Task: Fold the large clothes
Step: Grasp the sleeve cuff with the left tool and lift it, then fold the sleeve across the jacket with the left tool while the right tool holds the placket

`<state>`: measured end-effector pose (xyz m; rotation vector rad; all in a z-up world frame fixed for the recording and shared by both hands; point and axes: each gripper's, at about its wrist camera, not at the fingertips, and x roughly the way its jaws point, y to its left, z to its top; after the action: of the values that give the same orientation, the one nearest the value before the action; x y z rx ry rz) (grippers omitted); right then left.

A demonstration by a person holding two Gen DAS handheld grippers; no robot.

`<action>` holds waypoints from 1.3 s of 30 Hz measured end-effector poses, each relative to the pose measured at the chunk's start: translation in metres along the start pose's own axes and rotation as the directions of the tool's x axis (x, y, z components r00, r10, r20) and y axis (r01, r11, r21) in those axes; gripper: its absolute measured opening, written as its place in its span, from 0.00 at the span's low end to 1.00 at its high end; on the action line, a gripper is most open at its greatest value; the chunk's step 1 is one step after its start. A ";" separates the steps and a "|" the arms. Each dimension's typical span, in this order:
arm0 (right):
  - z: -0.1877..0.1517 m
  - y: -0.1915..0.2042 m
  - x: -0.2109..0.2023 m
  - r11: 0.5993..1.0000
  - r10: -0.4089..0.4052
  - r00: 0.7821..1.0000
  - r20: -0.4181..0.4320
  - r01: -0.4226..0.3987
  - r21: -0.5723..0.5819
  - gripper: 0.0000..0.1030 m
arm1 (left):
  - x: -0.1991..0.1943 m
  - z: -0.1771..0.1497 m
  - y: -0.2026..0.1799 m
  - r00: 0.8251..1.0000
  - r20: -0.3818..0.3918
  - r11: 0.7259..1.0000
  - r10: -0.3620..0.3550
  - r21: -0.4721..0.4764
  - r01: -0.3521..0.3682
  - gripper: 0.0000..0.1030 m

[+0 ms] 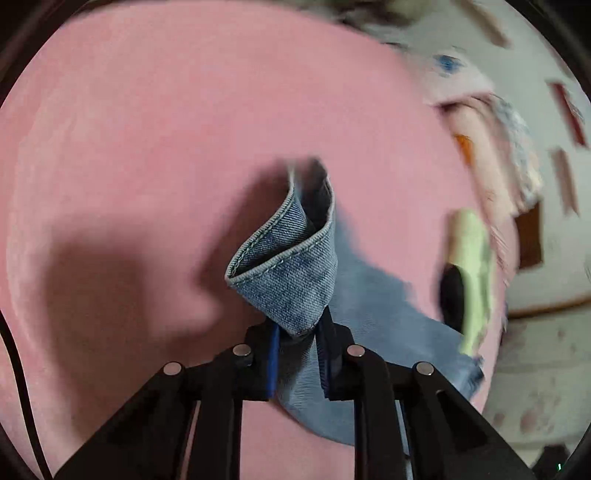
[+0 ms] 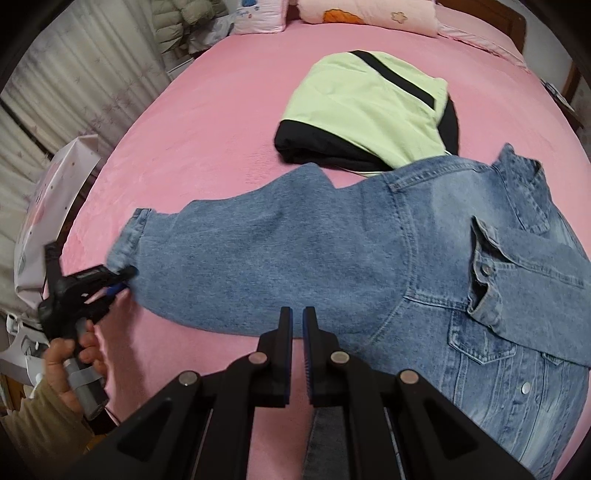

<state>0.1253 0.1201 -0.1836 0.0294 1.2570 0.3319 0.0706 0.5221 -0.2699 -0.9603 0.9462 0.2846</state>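
I see the faded blue denim jacket (image 2: 388,258) spread flat on the pink bed cover (image 2: 207,140), and I place everything else by it. Its one long sleeve (image 2: 240,251) reaches out sideways from the body, toward the edge of the bed where a pale curtain (image 2: 74,74) hangs. The buttoned chest pockets and collar lie at the opposite end from the sleeve's cuff (image 2: 129,240).

My left tongs (image 1: 299,332) are clamped on that cuff's hem: in the left wrist view the stitched denim edge (image 1: 284,266) curls up in a loop just beyond the fingertips, raised off the bed cover, with the rest of the sleeve trailing below. From the right wrist view I can see the same left tongs (image 2: 123,280) at the cuff end, held by a hand (image 2: 74,365) with a beige sleeve.

My right tongs (image 2: 297,321) are drawn together with only a thin slit between the blue pads, gripping nothing. They hover just over the lower edge of the jacket's sleeve, near where it joins the body.

Beyond the jacket, touching its shoulder, lies a folded light green and black garment (image 2: 365,110). Farther past that, pink pillows (image 2: 369,14) rest at the head of the bed.
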 end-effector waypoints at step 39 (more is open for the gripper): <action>-0.051 -0.264 -0.001 0.889 0.258 0.965 0.049 -0.257 0.378 0.46 | 0.104 -0.307 -0.273 0.937 -0.338 0.668 0.087 0.718 0.197 0.51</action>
<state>0.1377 -0.1398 -0.2523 0.5365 1.3065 0.3101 0.1211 0.1018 -0.2662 -0.2567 1.2144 -0.3446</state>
